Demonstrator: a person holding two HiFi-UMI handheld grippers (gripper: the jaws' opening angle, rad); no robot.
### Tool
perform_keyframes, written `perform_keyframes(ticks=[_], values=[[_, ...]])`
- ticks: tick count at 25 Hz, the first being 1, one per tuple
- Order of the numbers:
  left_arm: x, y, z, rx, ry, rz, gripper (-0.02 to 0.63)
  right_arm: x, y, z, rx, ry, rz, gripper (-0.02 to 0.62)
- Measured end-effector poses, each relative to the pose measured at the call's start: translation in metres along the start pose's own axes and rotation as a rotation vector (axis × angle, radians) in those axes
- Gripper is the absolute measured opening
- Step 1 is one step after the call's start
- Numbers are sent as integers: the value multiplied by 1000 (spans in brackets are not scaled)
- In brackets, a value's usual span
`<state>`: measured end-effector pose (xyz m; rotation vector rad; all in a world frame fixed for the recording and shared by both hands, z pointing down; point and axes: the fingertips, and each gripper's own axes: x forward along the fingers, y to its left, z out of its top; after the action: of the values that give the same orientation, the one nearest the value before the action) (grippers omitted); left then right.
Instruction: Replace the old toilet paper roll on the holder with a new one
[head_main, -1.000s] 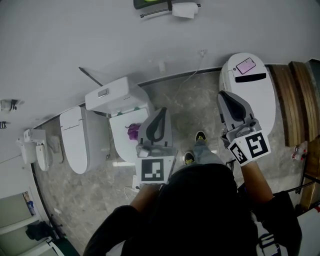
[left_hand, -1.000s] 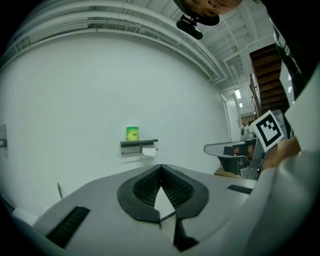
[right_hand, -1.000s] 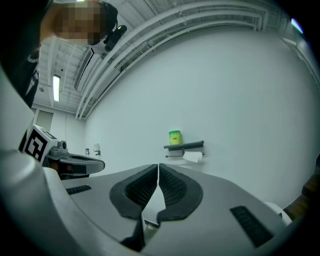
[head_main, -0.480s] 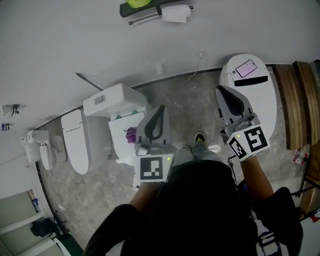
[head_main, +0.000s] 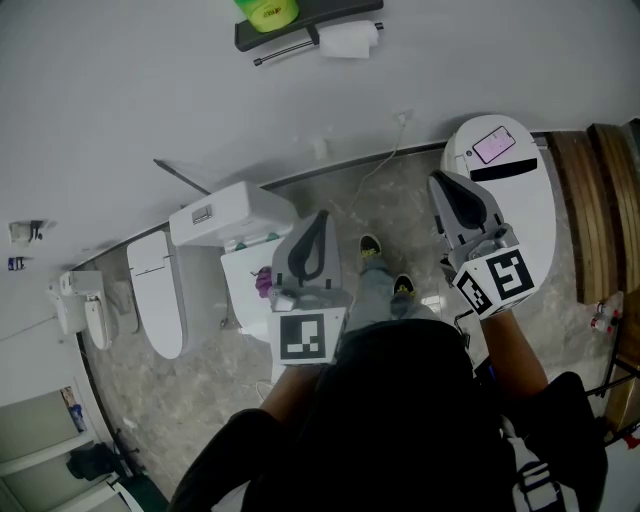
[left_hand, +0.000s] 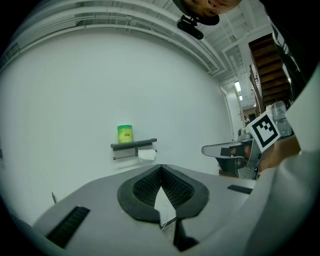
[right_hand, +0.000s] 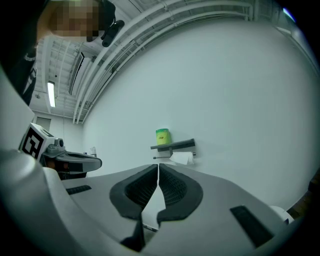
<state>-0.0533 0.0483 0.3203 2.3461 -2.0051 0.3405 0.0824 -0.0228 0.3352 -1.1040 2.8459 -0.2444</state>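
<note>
Wall holder and its toilet paper roll sit lower in the head view than a second ago, and the green canister on top has come into frame. The person's shoes have swapped lead. Both grippers sit about where they did in the frame.

Head view: left gripper and right gripper are held out side by side, well apart, both aimed at the wall with the roll far ahead of them. Only this view shows the floor. A tank toilet stands under the left gripper, another toilet further left, and a closed white one under the right gripper with a phone on its lid.

Left gripper view: jaws are closed tip to tip with nothing in them. The roll hangs under the holder, the canister stands on it, just above the jaw tips in frame but far off. The right gripper's marker cube shows at right.

Right gripper view: jaws are closed to a thin slit and empty. The roll hangs right of the tips, with a loose sheet hanging.
</note>
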Motion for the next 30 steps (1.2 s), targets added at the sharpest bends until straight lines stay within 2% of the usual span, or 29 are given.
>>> perform_keyframes(ticks=[10,22,30], values=[[55,33,1,-17,-14,-36,14,53,-18,0,-36,23,-12,21],[133,97,10,-10,-23,-69,14,145,-41,6,-72,49,-17,21],[170,129,12,-18,-33,-89,14,184,-54,11,-124,85,-15,21]])
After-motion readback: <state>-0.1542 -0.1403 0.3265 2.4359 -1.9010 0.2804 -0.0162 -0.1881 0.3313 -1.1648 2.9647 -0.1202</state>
